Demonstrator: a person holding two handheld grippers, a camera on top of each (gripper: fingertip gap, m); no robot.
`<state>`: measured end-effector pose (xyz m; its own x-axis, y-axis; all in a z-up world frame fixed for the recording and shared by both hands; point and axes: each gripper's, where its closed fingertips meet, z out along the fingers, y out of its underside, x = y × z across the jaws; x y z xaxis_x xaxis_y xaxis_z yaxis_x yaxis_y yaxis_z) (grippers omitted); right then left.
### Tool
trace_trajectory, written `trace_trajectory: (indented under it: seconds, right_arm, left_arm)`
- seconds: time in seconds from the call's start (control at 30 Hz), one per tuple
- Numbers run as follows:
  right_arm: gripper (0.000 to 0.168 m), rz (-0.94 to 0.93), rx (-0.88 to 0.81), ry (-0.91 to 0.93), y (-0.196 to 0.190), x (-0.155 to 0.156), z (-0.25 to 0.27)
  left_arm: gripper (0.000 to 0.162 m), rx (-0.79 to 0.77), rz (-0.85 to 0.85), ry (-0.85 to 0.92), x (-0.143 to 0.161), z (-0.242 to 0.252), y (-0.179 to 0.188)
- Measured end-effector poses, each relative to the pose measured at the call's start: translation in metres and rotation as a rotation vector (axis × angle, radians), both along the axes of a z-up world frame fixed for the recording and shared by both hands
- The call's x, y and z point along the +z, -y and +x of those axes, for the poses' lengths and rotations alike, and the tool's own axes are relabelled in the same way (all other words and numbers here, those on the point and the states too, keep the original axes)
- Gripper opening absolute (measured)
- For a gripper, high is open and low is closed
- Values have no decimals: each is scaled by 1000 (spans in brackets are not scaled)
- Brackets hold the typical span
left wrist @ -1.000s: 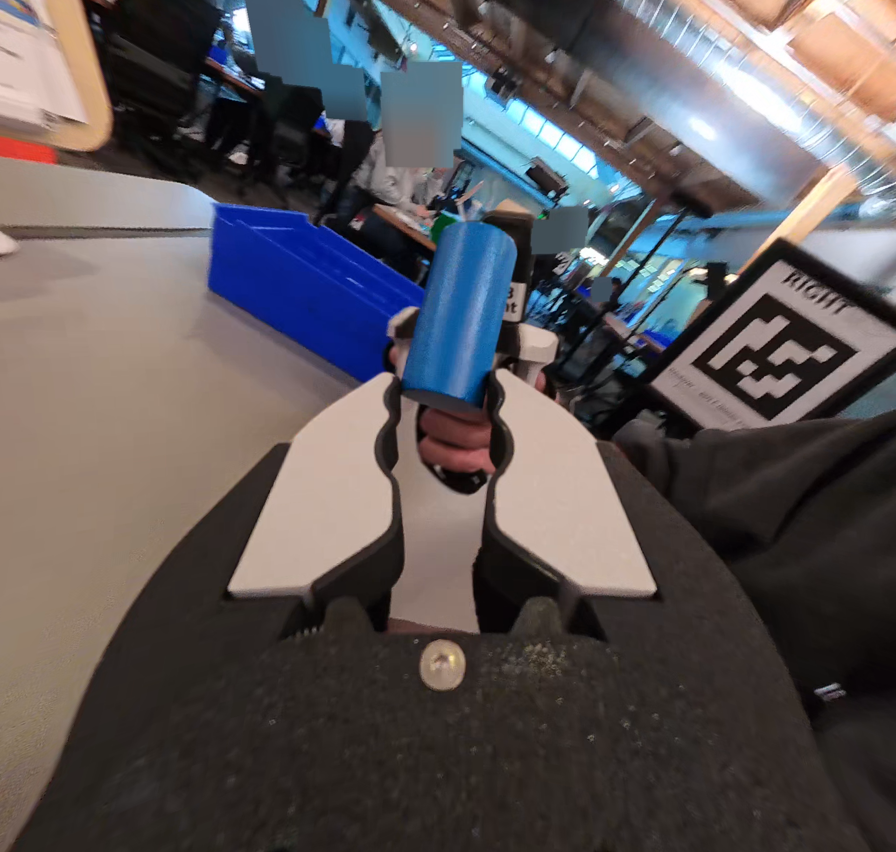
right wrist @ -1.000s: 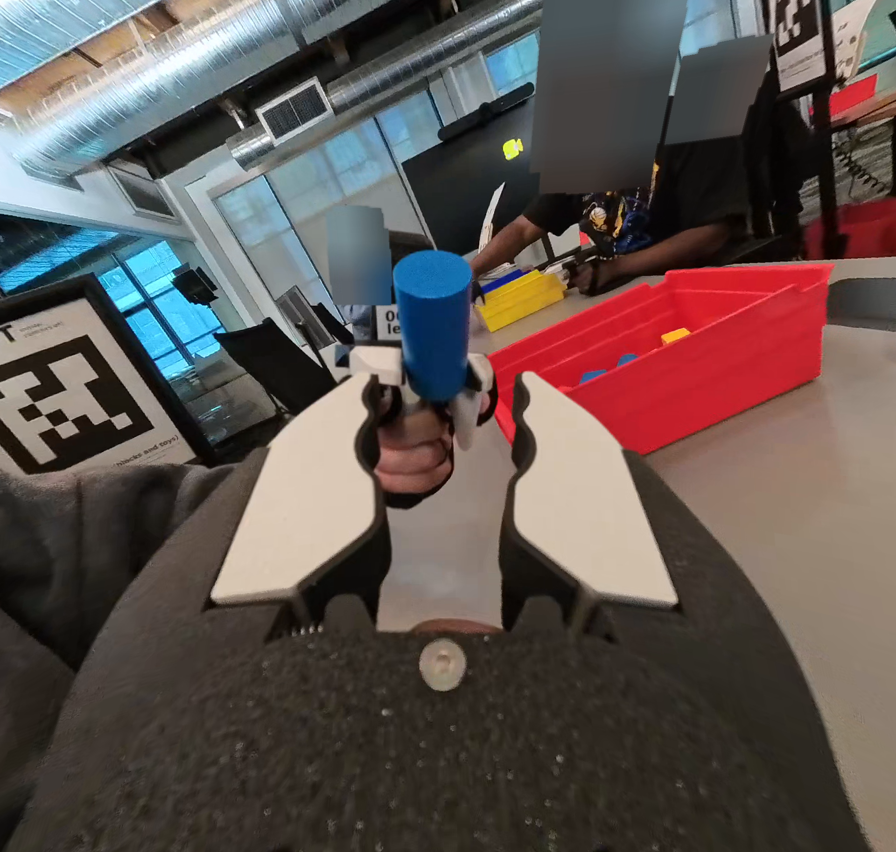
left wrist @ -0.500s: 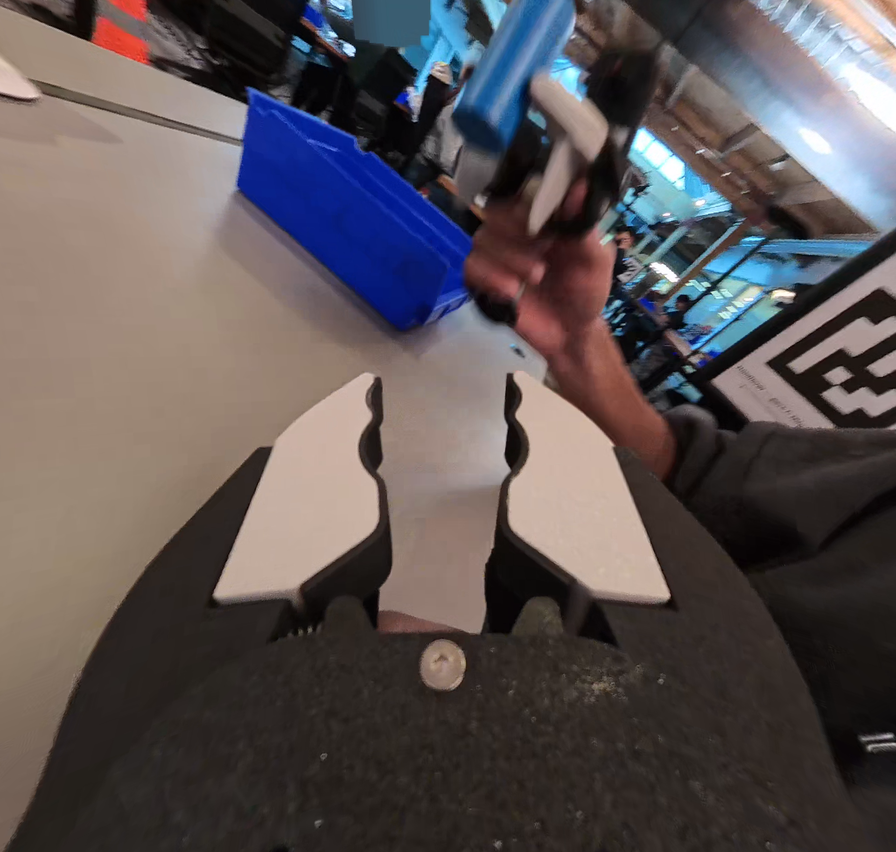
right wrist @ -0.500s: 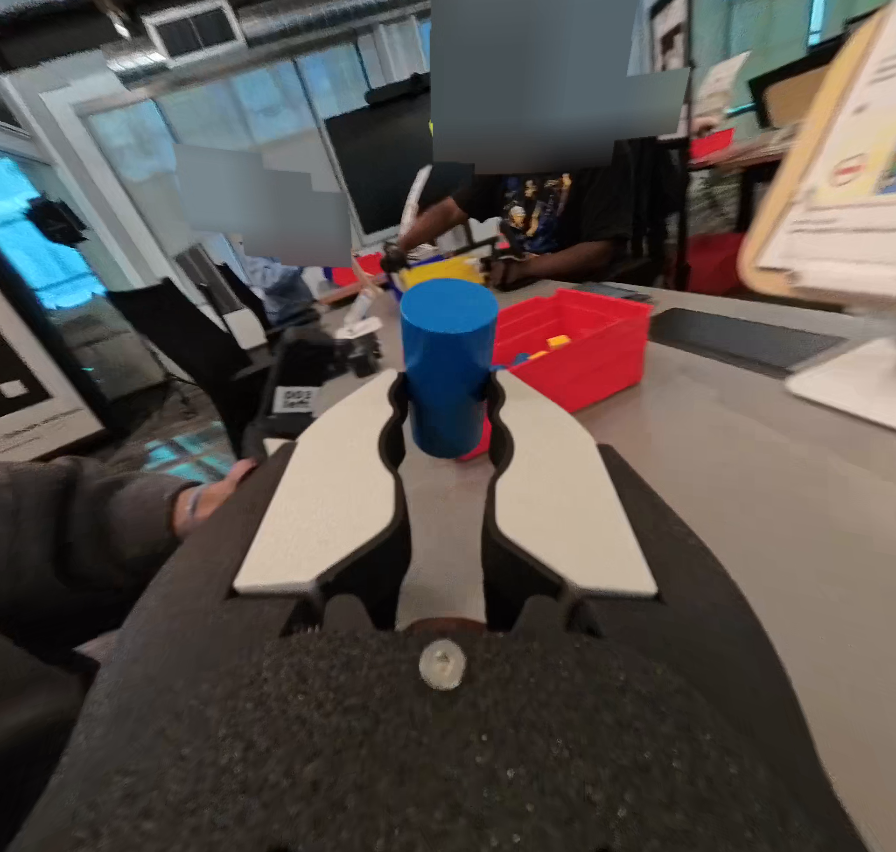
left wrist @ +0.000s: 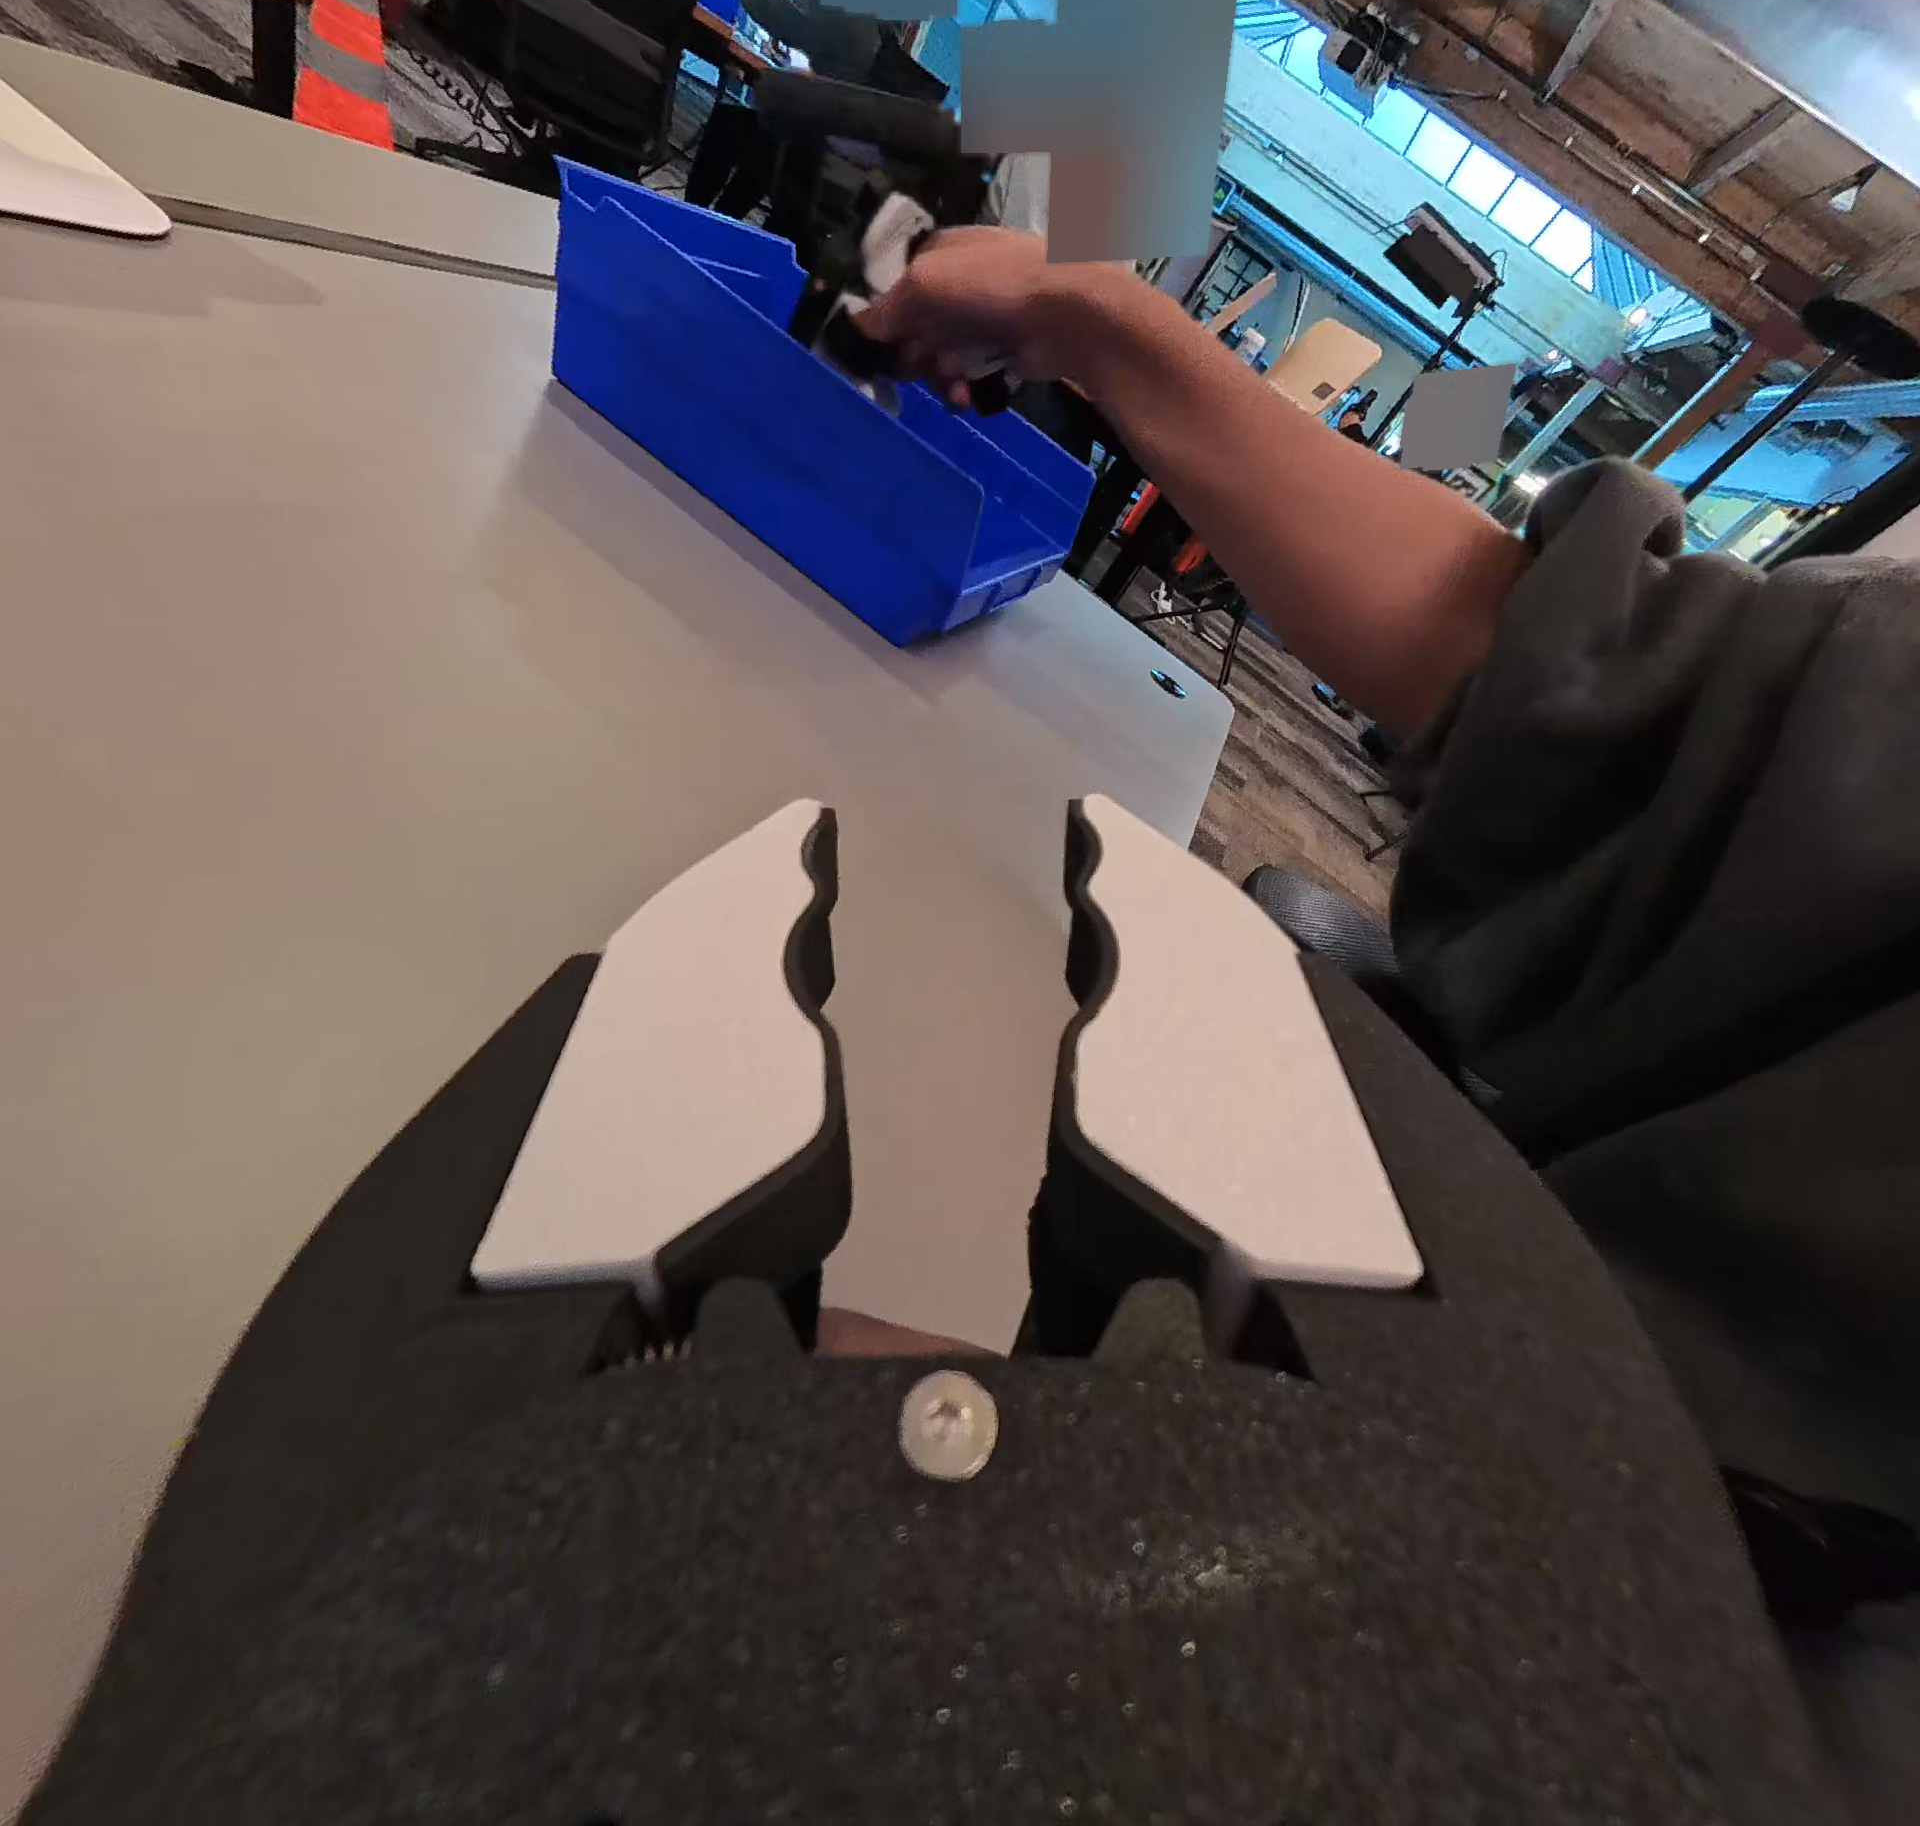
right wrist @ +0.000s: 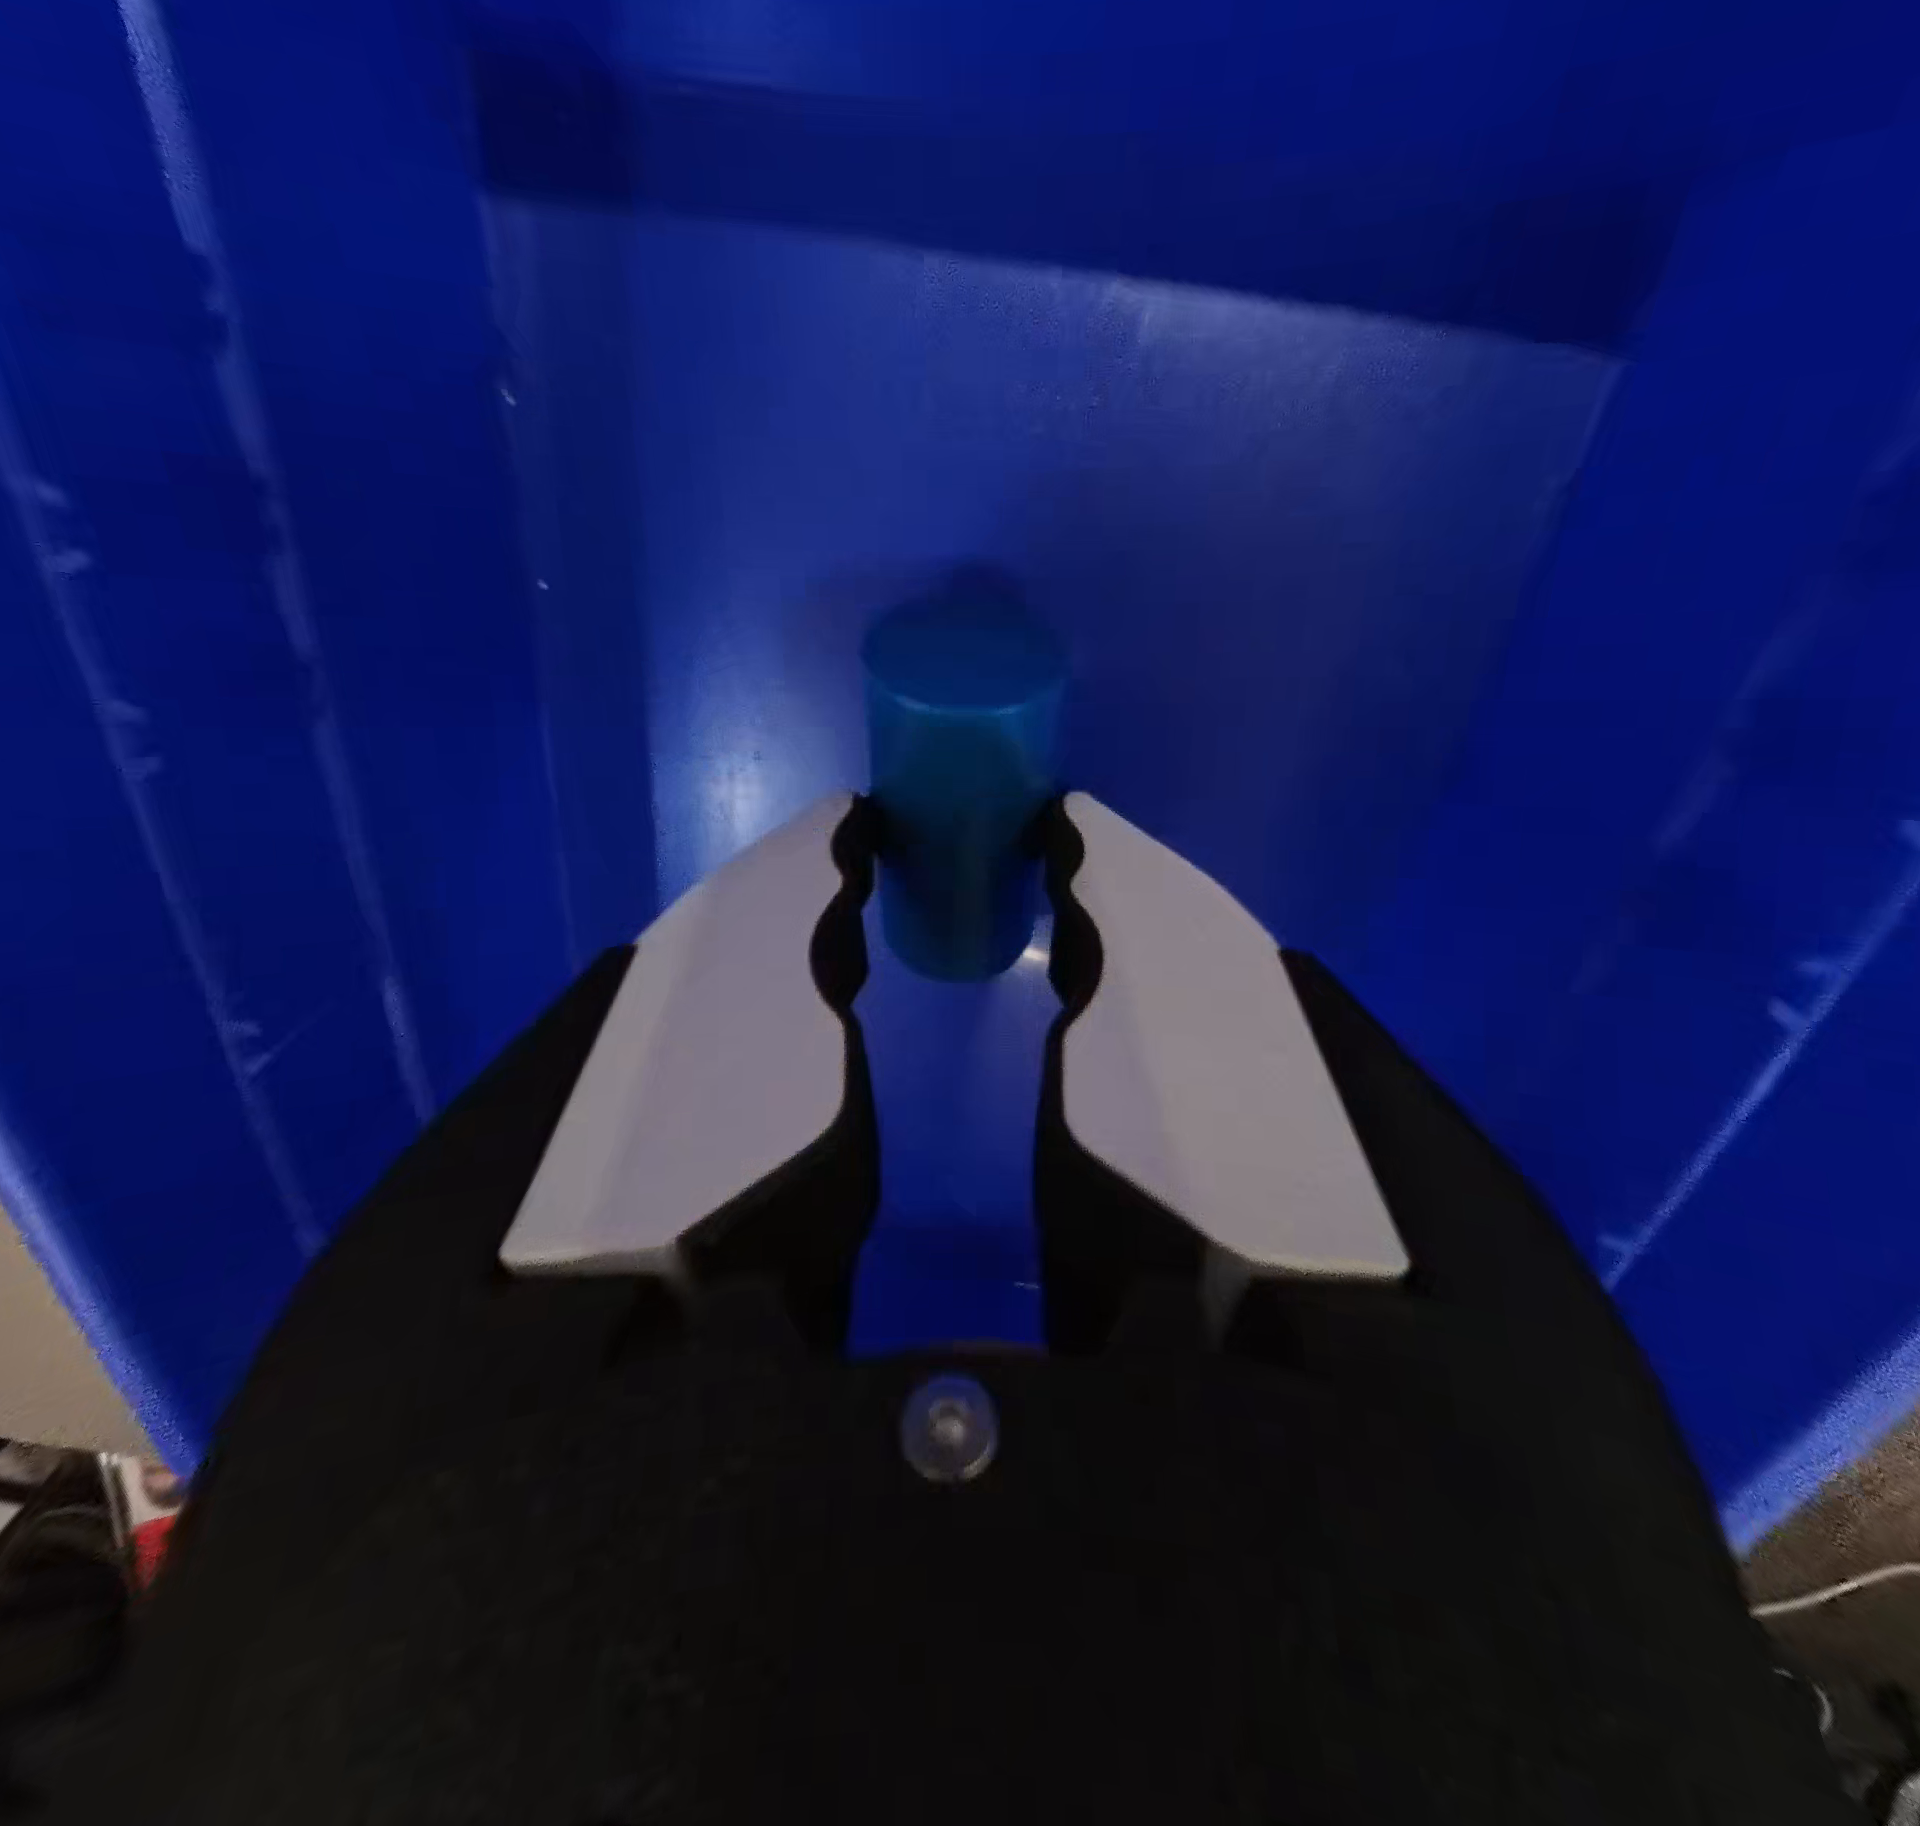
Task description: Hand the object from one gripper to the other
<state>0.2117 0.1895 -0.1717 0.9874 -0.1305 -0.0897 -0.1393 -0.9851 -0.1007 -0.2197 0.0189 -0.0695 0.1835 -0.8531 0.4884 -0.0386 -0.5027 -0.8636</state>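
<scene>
A blue cylinder (right wrist: 961, 800) is held upright between the tips of my right gripper (right wrist: 958, 820), which is shut on it. The right wrist view shows it down inside the blue bin (right wrist: 1143, 374), near the bin's floor; I cannot tell if it touches. My left gripper (left wrist: 948, 820) is open and empty above the grey table (left wrist: 312, 633). In the left wrist view the blue bin (left wrist: 769, 436) stands ahead of it, and a hand (left wrist: 977, 311) holding the right gripper reaches into the bin. The cylinder is hidden there.
The table's right edge (left wrist: 1210, 737) lies just ahead and right of my left gripper, with floor beyond. A dark sleeve (left wrist: 1662, 841) fills the right side. A white flat object (left wrist: 62, 187) lies far left. People and desks are behind the bin.
The cylinder passed from my left gripper to my right, which shut on it and carried it down into the blue bin. My left gripper opened and stays open over the table.
</scene>
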Motion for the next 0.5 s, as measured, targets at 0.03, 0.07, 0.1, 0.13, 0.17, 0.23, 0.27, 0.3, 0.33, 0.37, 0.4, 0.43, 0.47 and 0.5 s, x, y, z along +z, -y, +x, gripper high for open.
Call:
trace_trajectory:
  seconds: [0.03, 0.07, 0.1, 0.13, 0.17, 0.23, 0.27, 0.3, 0.33, 0.37, 0.4, 0.43, 0.47, 0.5]
  right_arm:
    - [32, -18, 8, -4, -3, -5, -3]
    - [32, -43, 20, 5, -4, -9, -5]
    - [32, -64, 33, 22, -4, -12, -5]
    - [32, -71, 47, 41, -5, -14, -6]
    - [32, -73, 59, 57, -6, -16, -6]
    - [32, -43, 75, 81, -9, -18, -6]
    - [36, -19, 86, 88, -11, -17, -5]
    - [53, 0, 101, 91, -10, -14, -6]
    - [62, 44, 105, 114, -9, -4, -4]
    - [61, 130, 102, 154, -8, 13, -1]
    - [60, 243, 100, 182, -6, 35, -3]
    - [59, 369, 104, 196, 0, 59, -11]
    - [58, 505, 120, 197, 11, 82, -25]
    - [58, 641, 142, 181, 26, 101, -44]
  left_arm:
    - [41, -7, 0, -6, -1, 0, 0]
    - [41, -12, 3, -21, -4, 0, 0]
    - [41, -11, 10, -40, -7, -1, 0]
    - [41, -5, 19, -58, -10, -2, -1]
    - [41, -4, 26, -70, -11, -2, -1]
    - [43, -7, 35, -73, -9, -2, 0]
    - [45, -1, 42, -76, -8, -2, 0]
    - [47, 2, 53, -82, -9, -3, 0]
    - [47, 10, 69, -95, -10, -4, 0]
    - [47, 22, 90, -115, -11, -6, -2]
    - [48, 34, 114, -135, -12, -8, -4]
    - [49, 46, 139, -152, -12, -10, -6]
    - [49, 62, 164, -169, -12, -12, -9]
    - [49, 79, 186, -183, -11, -14, -11]
